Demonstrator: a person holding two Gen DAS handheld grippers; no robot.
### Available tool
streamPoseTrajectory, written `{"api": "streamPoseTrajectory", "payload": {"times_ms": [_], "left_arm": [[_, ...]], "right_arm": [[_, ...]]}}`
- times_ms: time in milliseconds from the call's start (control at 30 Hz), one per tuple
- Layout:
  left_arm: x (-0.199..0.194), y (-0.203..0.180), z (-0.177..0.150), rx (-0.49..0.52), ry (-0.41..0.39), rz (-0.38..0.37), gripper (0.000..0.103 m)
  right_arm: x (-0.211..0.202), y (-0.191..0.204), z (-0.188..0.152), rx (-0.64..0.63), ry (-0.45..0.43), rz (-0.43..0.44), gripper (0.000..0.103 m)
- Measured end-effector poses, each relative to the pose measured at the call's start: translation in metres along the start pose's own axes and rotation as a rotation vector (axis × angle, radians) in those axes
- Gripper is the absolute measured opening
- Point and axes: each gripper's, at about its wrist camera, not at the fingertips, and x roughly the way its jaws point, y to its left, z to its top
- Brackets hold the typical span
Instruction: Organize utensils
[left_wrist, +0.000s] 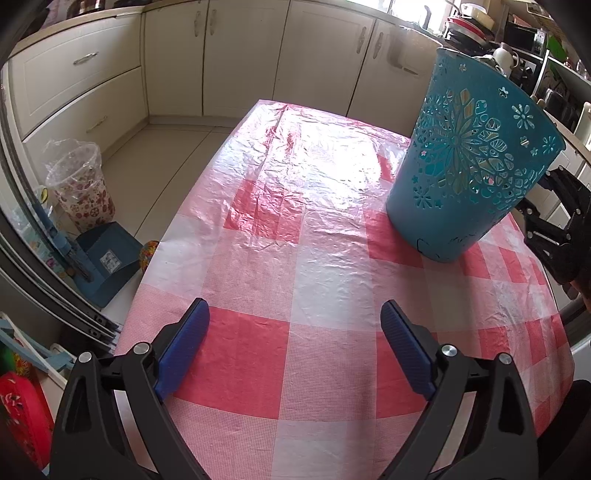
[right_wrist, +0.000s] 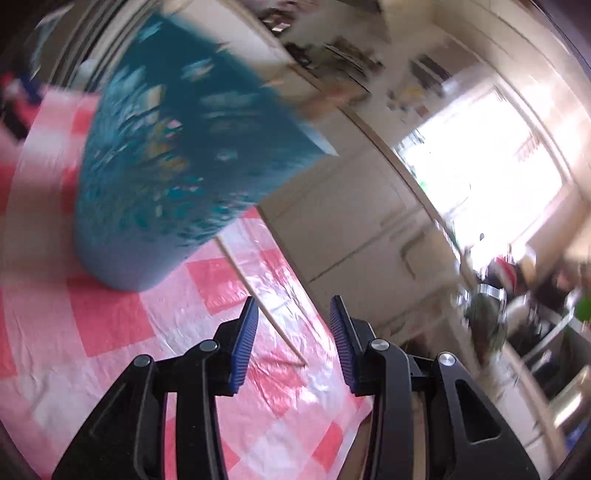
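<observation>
Left gripper (left_wrist: 294, 341): fingers spread wide, nothing between them, over the near end of the counter (left_wrist: 258, 280).
Right gripper (right_wrist: 291, 343): fingers narrowly apart and holding nothing, just beside the basket; this view is blurred.
Basket (left_wrist: 469, 162): teal, cut-out pattern, on the counter's right side; its inside is hidden.
Stick (right_wrist: 264, 314): thin and wooden, lying on the checked cloth near the right fingers, one end by the basket's foot.
Progress: likely early; the stick is not yet stowed, and no other utensils show.
</observation>
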Motion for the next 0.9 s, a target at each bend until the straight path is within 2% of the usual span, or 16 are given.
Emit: {"api": "streamPoseTrajectory", "payload": {"times_ms": [100, 267, 400, 533, 633, 900], "left_arm": [[0.001, -0.001, 0.000, 0.004, 0.002, 0.004, 0.090], [0.002, -0.004, 0.001, 0.017, 0.009, 0.019, 0.091], [0.003, -0.006, 0.001, 0.031, 0.017, 0.028, 0.093], [0.004, -0.010, 0.001, 0.052, 0.029, 0.045, 0.094], [0.005, -0.013, 0.001, 0.064, 0.036, 0.053, 0.095], [0.007, -0.013, 0.002, 0.071, 0.040, 0.060, 0.095]], "right_arm": [[0.011, 0.011, -0.003, -0.116, -0.023, 0.014, 0.039], [0.027, 0.016, -0.009, -0.198, -0.041, 0.035, 0.039], [0.031, 0.026, -0.013, -0.281, -0.076, 0.013, 0.039], [0.030, 0.036, -0.013, -0.334, -0.102, -0.010, 0.025], [0.030, 0.038, -0.015, -0.378, -0.097, -0.029, 0.007], [0.033, 0.025, -0.027, -0.438, -0.038, -0.058, 0.006]]}}
